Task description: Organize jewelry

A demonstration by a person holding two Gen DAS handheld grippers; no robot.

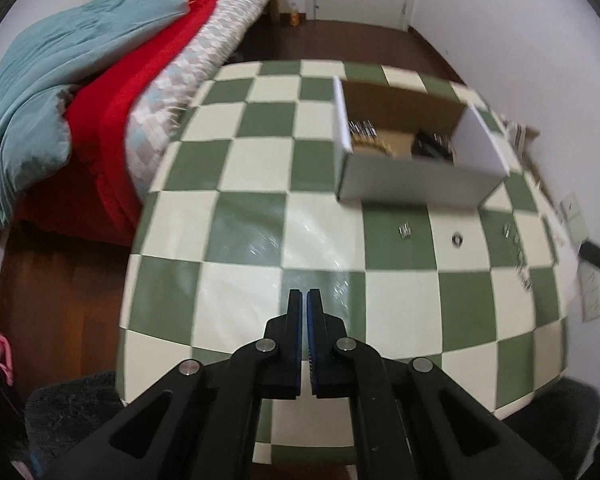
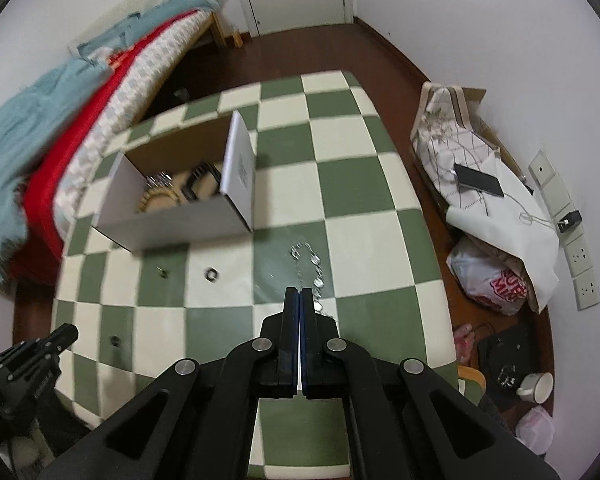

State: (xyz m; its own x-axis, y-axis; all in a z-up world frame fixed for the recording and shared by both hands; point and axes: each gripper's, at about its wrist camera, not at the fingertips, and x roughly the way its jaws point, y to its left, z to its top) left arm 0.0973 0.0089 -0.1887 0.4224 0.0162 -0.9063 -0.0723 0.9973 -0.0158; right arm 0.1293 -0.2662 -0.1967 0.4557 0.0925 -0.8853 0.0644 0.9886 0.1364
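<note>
Lying just ahead of the right gripper (image 2: 300, 300): silver chain (image 2: 309, 270) on the checked table (image 2: 364, 236), long axis running away from the fingertips toward the box (image 2: 180, 216). Near end hidden behind the fingers. Both grippers' fingers pressed together, holding nothing. Left gripper (image 1: 304, 302) farther off; ring (image 1: 457, 239) and small bits blurred.

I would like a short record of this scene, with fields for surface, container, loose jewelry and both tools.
surface: green and cream checkered table
container: open white cardboard box, with jewelry inside
loose jewelry: small silver ring; silver chain bracelet; small silver earring, all on the table outside the box
left tool: shut, holds nothing
right tool: shut, holds nothing, above the bracelet end
</note>
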